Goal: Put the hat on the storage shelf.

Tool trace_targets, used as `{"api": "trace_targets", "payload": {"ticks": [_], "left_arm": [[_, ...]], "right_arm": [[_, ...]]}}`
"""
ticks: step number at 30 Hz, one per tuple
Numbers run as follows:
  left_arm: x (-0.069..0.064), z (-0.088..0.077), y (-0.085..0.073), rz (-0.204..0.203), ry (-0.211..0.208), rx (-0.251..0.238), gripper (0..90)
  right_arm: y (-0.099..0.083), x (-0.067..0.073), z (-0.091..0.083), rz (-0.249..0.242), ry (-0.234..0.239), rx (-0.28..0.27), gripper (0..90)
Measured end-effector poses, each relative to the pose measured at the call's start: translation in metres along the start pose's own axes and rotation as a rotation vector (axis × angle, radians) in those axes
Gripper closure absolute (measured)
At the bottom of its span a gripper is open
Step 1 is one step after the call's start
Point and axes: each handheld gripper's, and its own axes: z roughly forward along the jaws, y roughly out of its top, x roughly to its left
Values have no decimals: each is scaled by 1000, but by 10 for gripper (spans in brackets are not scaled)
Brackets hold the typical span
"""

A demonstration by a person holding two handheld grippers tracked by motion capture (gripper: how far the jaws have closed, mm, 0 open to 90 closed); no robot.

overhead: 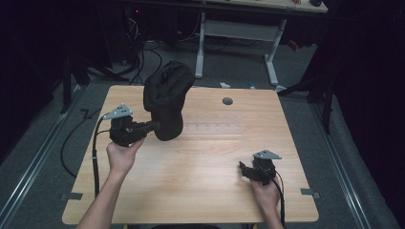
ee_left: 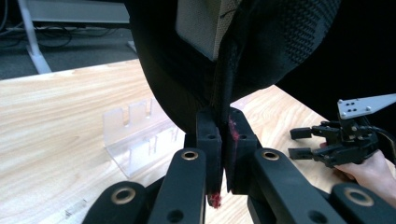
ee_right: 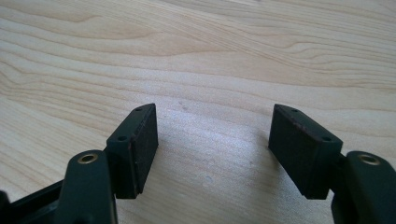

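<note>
Nearest, right hand-held gripper (overhead: 247, 170) resting wide and empty on the tabletop (overhead: 200, 186), farther off left hand-held gripper (overhead: 152, 126) pinched tight on the black bag's (overhead: 166, 98) edge, lifting it clear; next, probably carrying toward the clear rack (ee_left: 135, 135).

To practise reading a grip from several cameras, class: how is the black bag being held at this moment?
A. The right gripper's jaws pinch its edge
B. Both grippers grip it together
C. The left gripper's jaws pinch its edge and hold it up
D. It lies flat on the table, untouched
C: the left gripper has its jaws closed on an edge of the black bag, which hangs raised above the table, while the right gripper rests apart with jaws open.
</note>
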Motion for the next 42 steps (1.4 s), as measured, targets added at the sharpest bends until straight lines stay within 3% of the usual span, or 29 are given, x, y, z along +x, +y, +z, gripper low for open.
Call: {"api": "trace_targets", "payload": {"ticks": [9, 18, 26, 35, 42], "left_arm": [[6, 2, 9, 2, 33, -19, 865], [11, 13, 15, 10, 74, -23, 865], [17, 29, 12, 18, 120, -4, 864], [23, 40, 9, 3, 137, -3, 864], [24, 48, 6, 18, 160, 15, 864]], "right_arm": [[0, 0, 0, 0, 1, 0, 329], [0, 0, 0, -2, 0, 0, 328], [0, 0, 0, -7, 1, -1, 326], [0, 0, 0, -8, 1, 0, 325], [0, 0, 0, -8, 2, 0, 324]]}}
